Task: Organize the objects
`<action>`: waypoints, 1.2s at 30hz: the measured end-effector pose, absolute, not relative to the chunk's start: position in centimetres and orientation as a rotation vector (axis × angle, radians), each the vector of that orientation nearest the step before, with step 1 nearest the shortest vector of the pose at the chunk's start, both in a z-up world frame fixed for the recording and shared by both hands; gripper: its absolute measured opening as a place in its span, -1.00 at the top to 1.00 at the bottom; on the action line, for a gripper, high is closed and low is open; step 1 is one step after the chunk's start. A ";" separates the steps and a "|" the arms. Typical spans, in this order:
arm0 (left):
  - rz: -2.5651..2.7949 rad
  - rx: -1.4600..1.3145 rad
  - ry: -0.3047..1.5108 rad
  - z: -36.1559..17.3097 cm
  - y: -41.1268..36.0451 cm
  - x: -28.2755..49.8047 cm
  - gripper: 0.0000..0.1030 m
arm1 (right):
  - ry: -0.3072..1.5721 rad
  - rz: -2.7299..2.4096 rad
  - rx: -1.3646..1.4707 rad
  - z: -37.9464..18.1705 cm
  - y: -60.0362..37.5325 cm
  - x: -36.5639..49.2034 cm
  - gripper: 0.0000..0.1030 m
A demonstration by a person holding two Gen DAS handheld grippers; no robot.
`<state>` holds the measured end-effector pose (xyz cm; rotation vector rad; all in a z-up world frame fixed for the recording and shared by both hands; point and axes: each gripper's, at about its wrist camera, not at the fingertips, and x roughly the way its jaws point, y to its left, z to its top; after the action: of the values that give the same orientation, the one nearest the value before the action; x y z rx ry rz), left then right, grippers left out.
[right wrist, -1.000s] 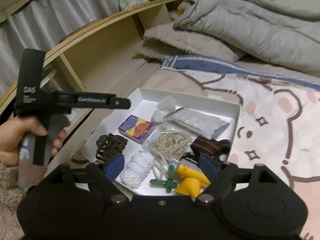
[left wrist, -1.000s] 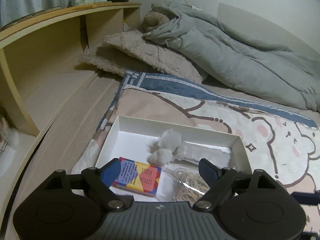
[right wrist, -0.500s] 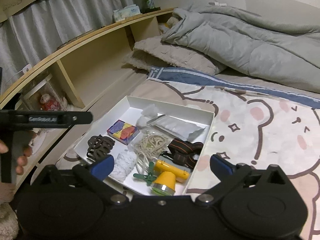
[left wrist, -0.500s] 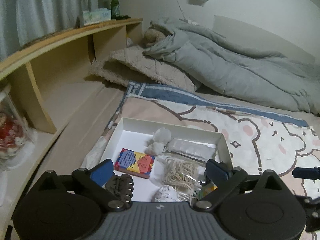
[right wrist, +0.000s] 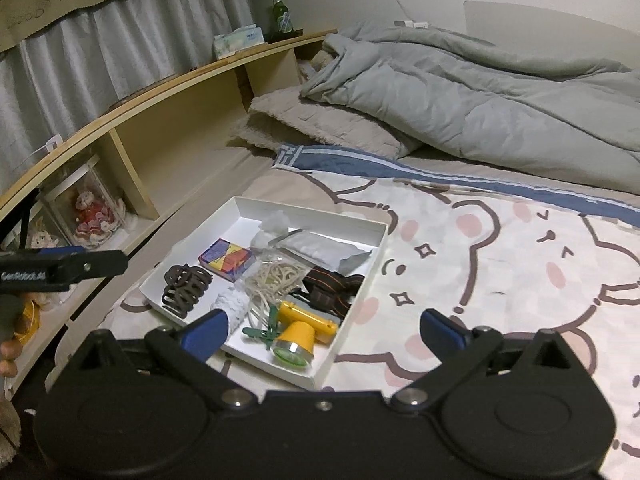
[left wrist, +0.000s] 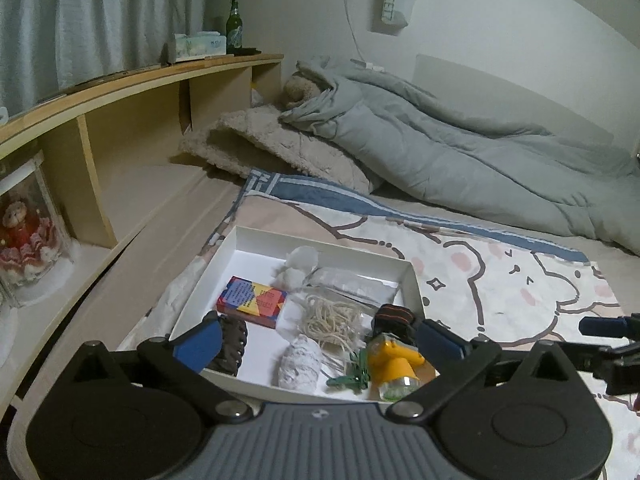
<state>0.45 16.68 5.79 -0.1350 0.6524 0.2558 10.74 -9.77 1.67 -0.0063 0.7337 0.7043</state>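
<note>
A white box (right wrist: pixel 382 236) lies on the bed's cartoon sheet and shows in the left wrist view too (left wrist: pixel 412 280). It holds a colourful card pack (right wrist: pixel 227 259), a brown hair claw (right wrist: pixel 185 289), rubber bands (right wrist: pixel 276 276), a yellow flashlight (right wrist: pixel 301 330), a green clip (right wrist: pixel 265 330), a striped strap (right wrist: pixel 330 285), a white wad (right wrist: pixel 230 303) and a plastic bag (right wrist: pixel 320 250). My left gripper (left wrist: pixel 320 338) is open and empty above the box's near end. My right gripper (right wrist: pixel 322 330) is open and empty over the box's near right corner.
A grey duvet (right wrist: pixel 460 88) and a beige blanket (right wrist: pixel 320 124) are piled at the back. A wooden shelf (right wrist: pixel 168 128) runs along the left, with a doll in a case (right wrist: pixel 90 208), a tissue box (right wrist: pixel 238 40) and a green bottle (right wrist: pixel 280 12).
Both grippers have pulled back and up from the box, so the whole box and more of the bed show. The right gripper's jaws have opened wider.
</note>
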 end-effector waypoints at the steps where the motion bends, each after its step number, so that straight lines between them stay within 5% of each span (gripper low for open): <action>1: 0.261 -0.128 0.650 5.8 16.4 0.1 -0.99 | 0.733 0.702 -0.008 1.7 -10.1 10.6 -1.00; 36: 0.218 -0.057 0.727 0.6 10.6 -3.6 -0.99 | 0.803 0.659 -0.097 -1.9 -12.8 7.1 -1.00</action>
<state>-3.62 10.61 0.63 -0.0571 0.7271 0.2179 7.07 -12.76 -1.94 -0.0966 0.8028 0.6585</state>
